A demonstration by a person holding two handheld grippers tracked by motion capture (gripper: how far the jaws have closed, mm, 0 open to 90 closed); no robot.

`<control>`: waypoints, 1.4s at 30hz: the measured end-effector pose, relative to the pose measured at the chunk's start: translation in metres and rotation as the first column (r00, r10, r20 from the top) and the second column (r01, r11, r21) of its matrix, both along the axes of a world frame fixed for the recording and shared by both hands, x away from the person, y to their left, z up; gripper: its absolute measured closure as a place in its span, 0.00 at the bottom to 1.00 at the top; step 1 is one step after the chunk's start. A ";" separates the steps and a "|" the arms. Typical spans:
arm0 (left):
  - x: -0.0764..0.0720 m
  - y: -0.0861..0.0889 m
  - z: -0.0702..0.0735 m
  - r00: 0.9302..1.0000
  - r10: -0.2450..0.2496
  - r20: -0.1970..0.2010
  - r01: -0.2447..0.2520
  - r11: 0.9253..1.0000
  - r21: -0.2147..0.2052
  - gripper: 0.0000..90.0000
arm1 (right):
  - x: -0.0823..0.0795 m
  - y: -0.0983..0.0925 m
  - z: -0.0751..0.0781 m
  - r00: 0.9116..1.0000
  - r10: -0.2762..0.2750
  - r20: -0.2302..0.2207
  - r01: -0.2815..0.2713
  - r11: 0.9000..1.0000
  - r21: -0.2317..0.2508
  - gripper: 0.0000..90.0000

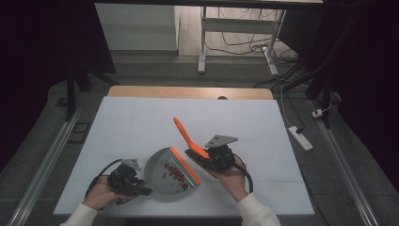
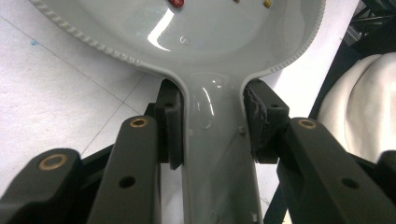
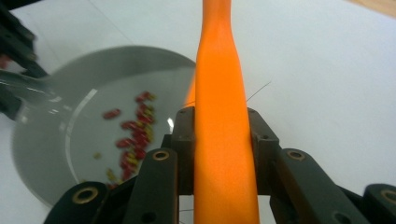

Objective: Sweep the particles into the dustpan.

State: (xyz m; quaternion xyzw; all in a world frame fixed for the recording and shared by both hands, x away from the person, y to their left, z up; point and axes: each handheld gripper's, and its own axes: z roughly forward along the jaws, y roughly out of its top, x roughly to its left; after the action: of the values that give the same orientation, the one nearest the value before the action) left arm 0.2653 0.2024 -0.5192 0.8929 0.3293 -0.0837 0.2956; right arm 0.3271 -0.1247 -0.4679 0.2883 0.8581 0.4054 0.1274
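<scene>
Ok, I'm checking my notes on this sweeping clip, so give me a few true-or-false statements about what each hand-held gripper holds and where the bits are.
1. The left hand-held gripper is shut on the grey dustpan by its handle. True.
2. The right hand-held gripper is open and holds nothing. False: it is shut on the orange brush.
3. Small red and yellow bits lie inside the dustpan. True.
4. The dustpan's front lip is blue. False: it is orange.
5. The brush's handle points away from the person. True.
</scene>
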 end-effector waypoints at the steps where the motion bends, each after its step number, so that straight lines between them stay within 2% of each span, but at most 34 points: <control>1: 0.000 0.000 0.000 1.000 0.000 -0.002 0.000 1.000 -0.001 0.69 | 0.001 -0.003 -0.001 1.000 -0.010 -0.001 0.010 1.000 -0.005 0.78; 4: 0.000 0.000 0.000 1.000 0.000 0.000 0.000 1.000 0.000 0.69 | 0.008 -0.011 -0.006 0.999 -0.040 -0.018 0.040 0.999 -0.023 0.78; 6: 0.000 0.000 0.000 1.000 0.000 0.000 0.000 1.000 -0.001 0.69 | 0.011 -0.013 -0.010 0.998 -0.058 -0.013 0.057 0.997 -0.046 0.78; 10: 0.000 0.000 0.000 1.000 0.000 0.000 0.000 1.000 0.000 0.69 | 0.014 -0.012 -0.018 0.998 -0.061 -0.028 0.059 0.995 -0.082 0.78; 13: 0.000 0.000 0.000 1.000 0.001 0.000 -0.001 1.000 0.000 0.69 | 0.011 -0.004 -0.024 0.999 -0.039 -0.029 0.036 0.995 -0.095 0.78; 16: 0.000 0.000 0.000 1.000 0.000 0.000 0.000 1.000 0.001 0.69 | 0.003 0.008 -0.025 1.000 -0.014 -0.012 0.013 0.994 -0.107 0.78; 19: 0.000 0.000 0.000 1.000 0.003 0.002 -0.003 1.000 -0.001 0.69 | -0.006 0.020 -0.026 1.000 0.024 -0.005 -0.025 0.993 -0.116 0.78; 21: 0.000 0.000 0.000 1.000 0.003 0.001 -0.003 1.000 -0.002 0.69 | -0.011 0.028 -0.026 0.998 0.062 -0.015 -0.063 0.992 -0.110 0.78; 23: 0.000 0.001 0.000 1.000 0.003 0.001 -0.003 1.000 -0.001 0.69 | -0.015 0.033 -0.025 0.997 0.080 0.010 -0.078 0.988 -0.131 0.78; 24: 0.000 0.001 0.000 1.000 0.003 0.001 -0.003 1.000 -0.001 0.69 | -0.015 0.032 -0.024 0.996 0.087 0.001 -0.086 0.991 -0.107 0.78; 26: 0.000 0.000 0.000 1.000 0.006 0.003 -0.006 1.000 -0.005 0.69 | -0.011 0.028 -0.021 0.992 0.106 -0.061 -0.108 0.994 -0.020 0.78; 27: 0.000 0.000 0.001 1.000 0.006 0.004 -0.006 1.000 -0.007 0.69 | -0.010 0.026 -0.019 0.992 0.109 -0.067 -0.110 0.994 -0.006 0.78; 29: -0.001 0.000 0.001 1.000 0.008 0.004 -0.008 1.000 -0.010 0.69 | -0.009 0.022 -0.016 0.996 0.090 -0.022 -0.090 0.995 -0.029 0.78; 32: -0.001 0.000 0.001 1.000 0.008 0.010 -0.008 1.000 -0.008 0.69 | -0.004 0.009 -0.010 0.997 0.073 -0.020 -0.072 0.997 0.029 0.78; 37: -0.002 0.000 0.002 1.000 0.011 0.022 -0.010 1.000 -0.014 0.69 | 0.002 -0.008 0.000 0.999 0.039 0.013 -0.039 0.997 0.061 0.78; 42: -0.003 0.000 0.002 0.999 0.014 0.035 -0.013 1.000 -0.017 0.69 | 0.005 -0.016 0.002 0.999 0.030 0.033 -0.032 0.998 0.061 0.78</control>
State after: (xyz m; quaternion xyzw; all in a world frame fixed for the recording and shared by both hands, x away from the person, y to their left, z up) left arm 0.2626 0.2026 -0.5169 0.8895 0.3294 -0.0688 0.3092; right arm 0.3318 -0.1410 -0.4660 0.2723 0.8473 0.4382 0.1261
